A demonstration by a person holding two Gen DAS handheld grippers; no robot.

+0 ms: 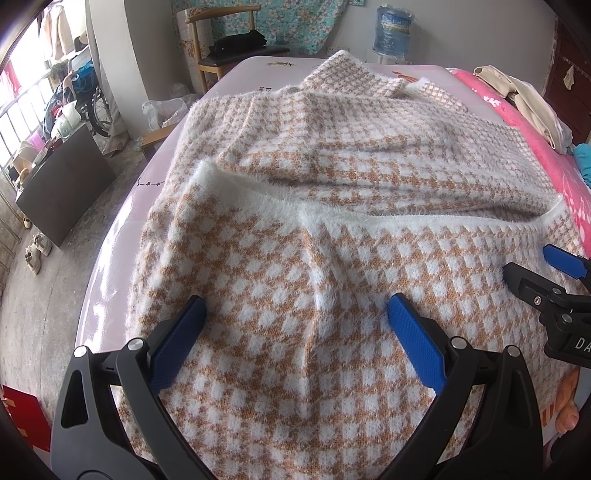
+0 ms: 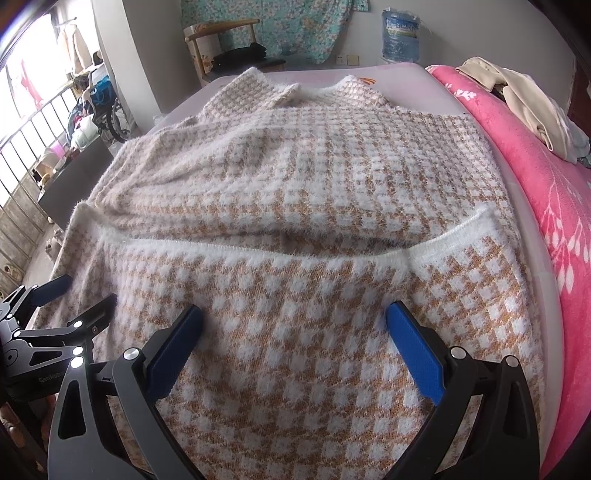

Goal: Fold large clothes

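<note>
One fuzzy sweater [image 1: 332,177], orange-and-white checked with white trim, spread across the bed [image 1: 236,74], near half folded over the far half, white hem running crosswise. Two grippers: left gripper [image 1: 295,314] and right gripper [image 2: 293,325], both with blue pads spread wide, resting on the near fold, pinching nothing. Beside the sweater, one pink blanket [image 2: 535,177] with one heap of beige clothes [image 2: 524,103] on top. Beyond the sweater, one wooden chair [image 1: 225,40] and one blue water jug [image 1: 393,31].
</note>
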